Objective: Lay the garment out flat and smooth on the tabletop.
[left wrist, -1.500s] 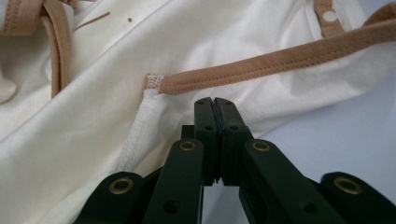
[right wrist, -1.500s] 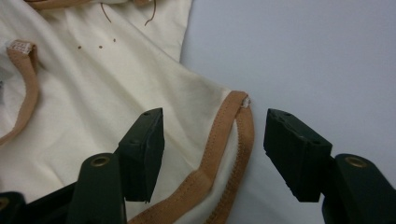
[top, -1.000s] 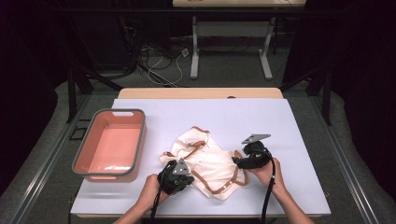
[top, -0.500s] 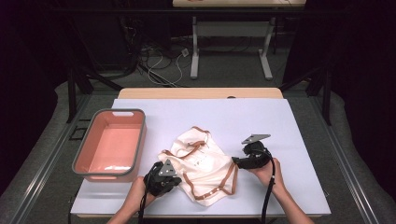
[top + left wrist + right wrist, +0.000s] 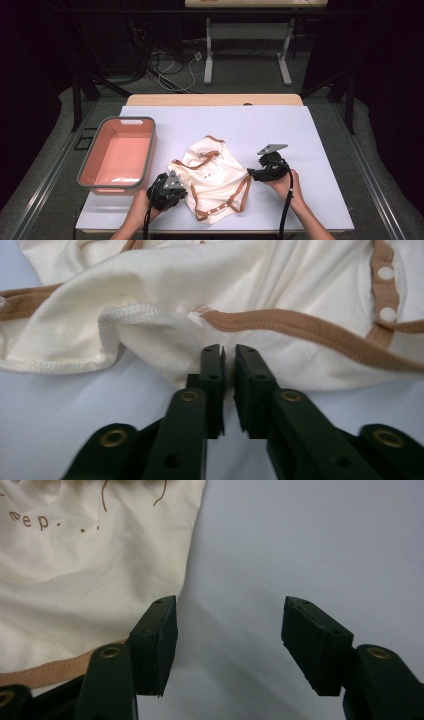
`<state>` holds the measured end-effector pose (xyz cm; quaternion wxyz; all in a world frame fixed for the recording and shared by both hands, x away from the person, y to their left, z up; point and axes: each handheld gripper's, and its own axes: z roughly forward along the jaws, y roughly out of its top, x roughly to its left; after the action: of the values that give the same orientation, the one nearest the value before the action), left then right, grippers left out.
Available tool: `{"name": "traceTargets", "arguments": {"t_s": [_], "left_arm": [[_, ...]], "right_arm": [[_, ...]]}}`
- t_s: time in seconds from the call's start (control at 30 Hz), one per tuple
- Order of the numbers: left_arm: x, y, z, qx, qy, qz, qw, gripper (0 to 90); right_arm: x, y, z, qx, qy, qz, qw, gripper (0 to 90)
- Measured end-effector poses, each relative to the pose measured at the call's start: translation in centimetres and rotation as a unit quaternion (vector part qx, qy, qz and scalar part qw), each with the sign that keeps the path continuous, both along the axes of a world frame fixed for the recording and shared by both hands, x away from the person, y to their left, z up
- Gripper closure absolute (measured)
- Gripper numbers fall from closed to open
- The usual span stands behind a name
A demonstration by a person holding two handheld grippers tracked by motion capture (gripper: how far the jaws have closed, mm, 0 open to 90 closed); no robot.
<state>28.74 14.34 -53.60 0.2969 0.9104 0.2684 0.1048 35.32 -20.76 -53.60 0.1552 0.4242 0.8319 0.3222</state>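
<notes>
We have the cream garment (image 5: pixel 216 172) lying crumpled on the table, its folded hem just ahead of the left gripper (image 5: pixel 229 352), whose jaws have just been opening to a narrow slit with no cloth between them. The right gripper (image 5: pixel 227 611) stands about half open, empty, the garment's side edge just outside one jaw. We judge the fabric light, soft and limp, so we take hold at the stitched brown trim (image 5: pixel 300 330) or a doubled hem, where it bunches least
</notes>
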Motion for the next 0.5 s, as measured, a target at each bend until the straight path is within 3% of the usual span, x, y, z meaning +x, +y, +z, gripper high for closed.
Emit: {"name": "traceTargets", "arguments": {"t_s": [0.13,0.23,0.33,0.47,0.5], "left_arm": [[-0.1,0.1,1.1,-0.010,-0.012,0.009,0.9998,66.3],[-0.2,-0.5,1.8,-0.017,-0.024,0.021,0.9994,55.0],[0.0,-1.7,2.0,0.004,-0.050,0.032,0.9982,47.9],[0.7,-3.6,1.4,0.015,-0.044,0.034,0.9983,45.3],[1.0,-4.0,1.2,0.022,-0.041,0.036,0.9983,45.7]], "right_arm": [[0.1,0.0,-0.2,0.008,-0.008,0.001,0.9999,39.3],[0.0,0.0,0.0,-0.003,0.000,0.001,1.0000,39.4],[0.1,0.2,0.0,-0.002,-0.004,-0.001,1.0000,39.6],[0.1,0.5,0.0,-0.004,-0.007,0.005,1.0000,39.7],[0.2,0.6,-0.1,0.005,-0.013,0.007,0.9999,39.7]]}}
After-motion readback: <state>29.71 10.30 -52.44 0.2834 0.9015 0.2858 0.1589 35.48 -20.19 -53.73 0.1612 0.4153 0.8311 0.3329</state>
